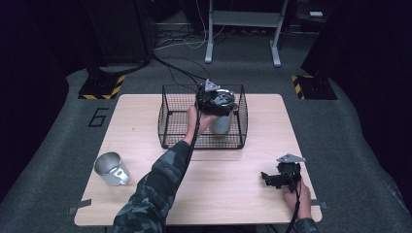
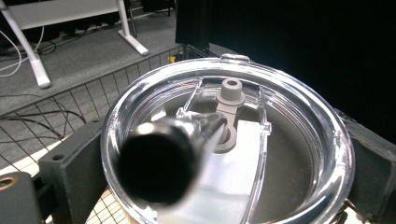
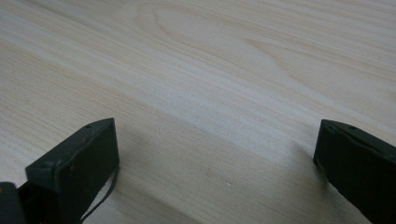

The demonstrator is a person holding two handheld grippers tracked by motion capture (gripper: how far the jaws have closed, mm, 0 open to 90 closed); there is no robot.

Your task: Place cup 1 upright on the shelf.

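The left gripper [image 1: 214, 99] is clamping the lidded cup [image 1: 221, 121] inside the basket [image 1: 167, 131]; it should be lowering it level before letting go.

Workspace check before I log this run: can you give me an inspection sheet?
Surface: pale wooden table, bare near the right gripper.
Job's things: lidded steel tumbler inside the black wire basket; its clear lid sits between the left gripper's jaws.
Clutter: steel mug on its side at the table's left front.
Grippers: left gripper shut on the tumbler; right gripper open, low over the table.
Cables: black cables on the floor beyond the basket.
Surroundings: grey carpet, white desk frame, hazard-striped stand feet.
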